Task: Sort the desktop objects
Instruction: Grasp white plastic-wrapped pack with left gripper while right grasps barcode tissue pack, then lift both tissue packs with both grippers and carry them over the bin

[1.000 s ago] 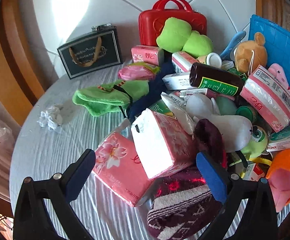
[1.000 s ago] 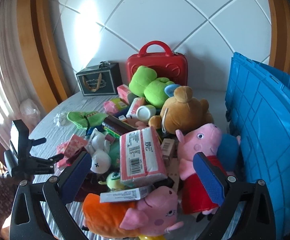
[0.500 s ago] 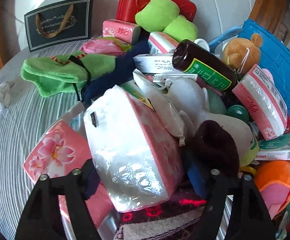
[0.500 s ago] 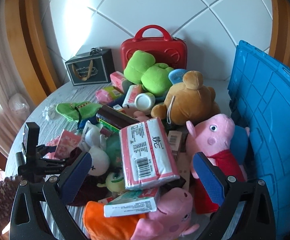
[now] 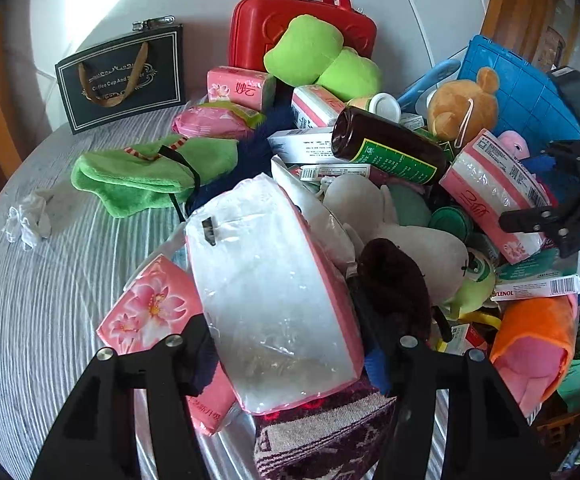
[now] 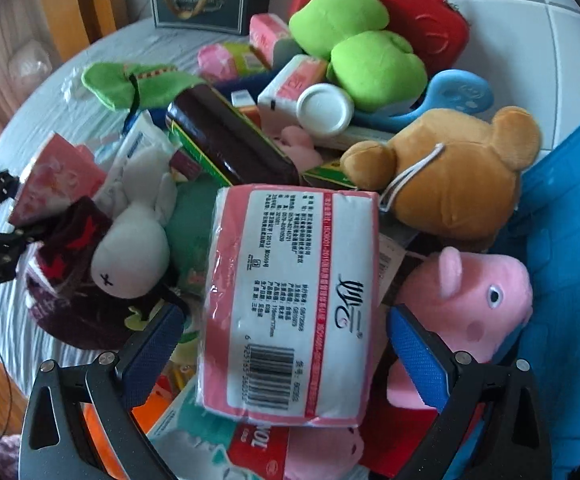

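A clear-wrapped pink tissue pack [image 5: 274, 300] is clamped between the fingers of the left gripper [image 5: 290, 356], tilted on the heap near the table's [image 5: 50, 280] front edge. A flat pink flower-printed tissue packet [image 5: 150, 312] is seen just beside and partly under it, and a dark red patterned knit [image 5: 321, 440] lies beneath. A brown furry item [image 5: 393, 288] and a white plush rabbit [image 5: 409, 248] press against its right side.

The right gripper [image 6: 286, 344] is held wide open, its blue pads on either side of a barcoded pink tissue pack [image 6: 293, 304]; contact cannot be told. This pack is rested atop the pile, with a pink pig plush [image 6: 473, 304] just right of it, a brown bear plush [image 6: 457, 184] behind, and a dark brown bottle [image 6: 226, 140] behind left. A blue crate [image 6: 569, 280] is set at the right edge.

Bare grey cloth is seen along the left edge, apart from a green plush cloth [image 5: 150, 176], a crumpled white tissue [image 5: 26, 220] and a black gift bag [image 5: 122, 80]. A red case [image 5: 301, 28] is stood at the far edge.
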Motion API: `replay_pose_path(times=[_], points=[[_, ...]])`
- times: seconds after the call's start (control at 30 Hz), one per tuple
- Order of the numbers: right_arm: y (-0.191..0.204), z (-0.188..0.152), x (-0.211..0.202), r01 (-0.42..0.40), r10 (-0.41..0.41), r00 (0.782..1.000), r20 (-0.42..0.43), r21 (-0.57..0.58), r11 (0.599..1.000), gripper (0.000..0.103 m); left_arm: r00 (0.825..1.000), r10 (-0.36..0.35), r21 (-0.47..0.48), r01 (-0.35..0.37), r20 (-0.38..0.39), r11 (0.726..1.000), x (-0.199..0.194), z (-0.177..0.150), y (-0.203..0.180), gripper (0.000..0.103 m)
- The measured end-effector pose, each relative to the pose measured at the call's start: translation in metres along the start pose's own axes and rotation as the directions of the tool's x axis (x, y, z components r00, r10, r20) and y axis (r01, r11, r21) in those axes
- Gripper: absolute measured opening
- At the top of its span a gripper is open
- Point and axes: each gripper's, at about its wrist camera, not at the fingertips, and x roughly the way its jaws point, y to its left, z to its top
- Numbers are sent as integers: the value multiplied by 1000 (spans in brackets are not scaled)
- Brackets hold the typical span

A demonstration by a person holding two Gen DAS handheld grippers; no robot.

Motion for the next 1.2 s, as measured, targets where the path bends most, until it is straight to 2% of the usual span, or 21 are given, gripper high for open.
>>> replay_pose_path(times=[0.1, 0.13, 0.2, 0.3, 0.43, 0.6, 0.87, 1.0, 1.1, 1.2], points=[[2, 1, 19, 44, -45, 998, -45, -14, 999, 94, 1000, 5, -2, -5, 21, 1000, -12, -1, 4, 58], [-2, 1, 24, 40, -40, 998, -57, 3, 999, 87, 1000, 13, -10, -13, 21, 1000, -14, -2, 6, 58], [-8, -1, 27, 31, -29, 998, -53, 39, 999, 83, 1000, 21, -27, -21, 16, 999, -18, -3, 8, 58], [-10, -6, 13, 32, -32, 999, 2, 60, 998, 78, 998, 64, 2, -64, 28, 998, -28, -2, 1, 58], [-15, -22, -24, -38, 19, 989, 150, 126, 991, 77, 993, 97, 67, -102, 71, 993, -45, 4, -14, 57], [-19, -45, -71, -95, 26, 950, 310, 209, 973, 77, 985, 117, 115, -131, 126, 985, -72, 13, -29, 57], [-18, -81, -148, -192, 4, 873, 488, 337, 922, 78, 964, 103, 250, -166, 246, 954, -128, 38, -81, 57], [-22, -108, -187, -202, -46, 841, 539, 392, 898, 78, 939, 54, 341, -177, 341, 923, -161, 54, -129, 57], [-30, -133, -225, -185, -121, 805, 580, 439, 879, 78, 915, 0, 405, -178, 404, 897, -178, 66, -172, 57], [-41, -163, -260, -159, -203, 769, 606, 489, 858, 78, 894, -50, 438, -169, 445, 883, -188, 82, -219, 57]])
